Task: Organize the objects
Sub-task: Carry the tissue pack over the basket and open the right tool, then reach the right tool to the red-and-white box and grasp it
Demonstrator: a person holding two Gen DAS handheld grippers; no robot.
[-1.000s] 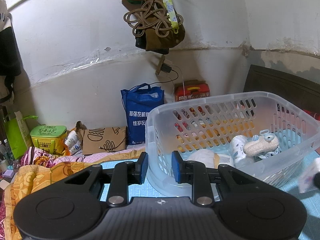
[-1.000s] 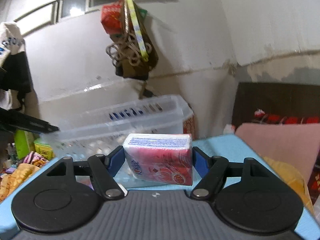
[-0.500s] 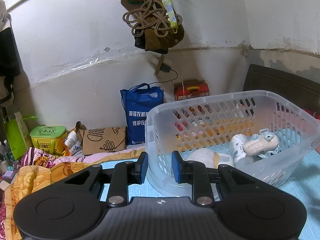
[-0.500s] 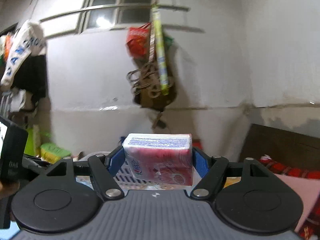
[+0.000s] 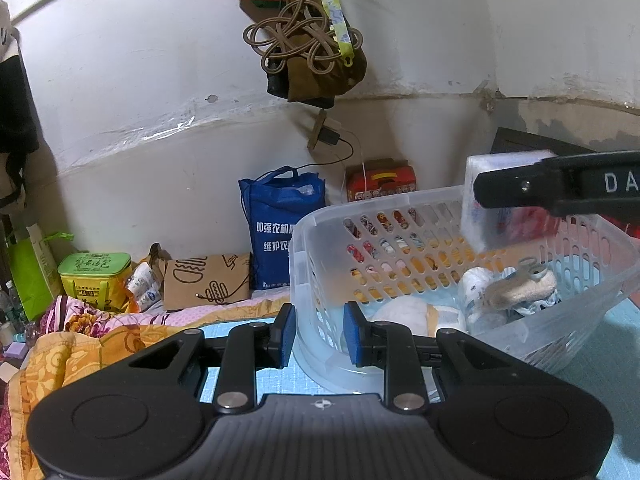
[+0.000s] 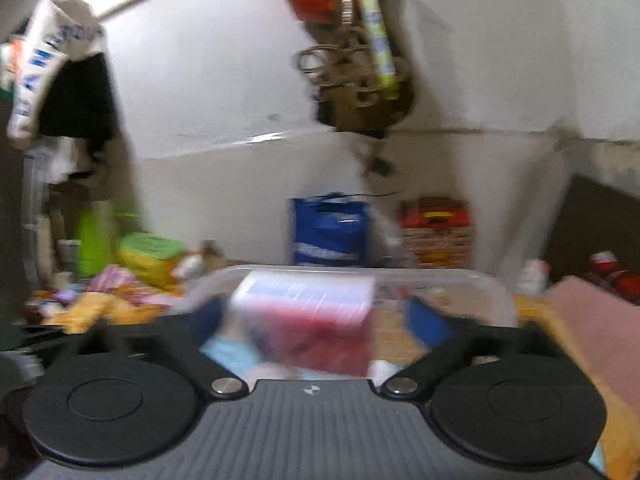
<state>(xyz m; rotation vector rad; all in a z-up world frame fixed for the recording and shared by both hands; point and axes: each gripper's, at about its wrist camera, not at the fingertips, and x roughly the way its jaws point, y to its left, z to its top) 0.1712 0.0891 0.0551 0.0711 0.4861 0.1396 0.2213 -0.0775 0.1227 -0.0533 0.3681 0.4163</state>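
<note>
- Left gripper: the jaws stand narrow and pinch the near wall of the clear plastic basket, one blue pad outside the wall and one inside.
- Basket: it rests on a light blue mat. Inside lie a plush toy, a white patterned roll and a pale round item.
- Right gripper: the jaws have just been opening and now stand spread wide. The pink tissue pack lies between them, clear of both pads, blurred, above the basket interior.
- Left wrist view: the same pack shows over the basket's far right part, beside the right gripper's black finger.
- Beyond the basket: a blue tote bag and a red box stand against the white wall.
</note>
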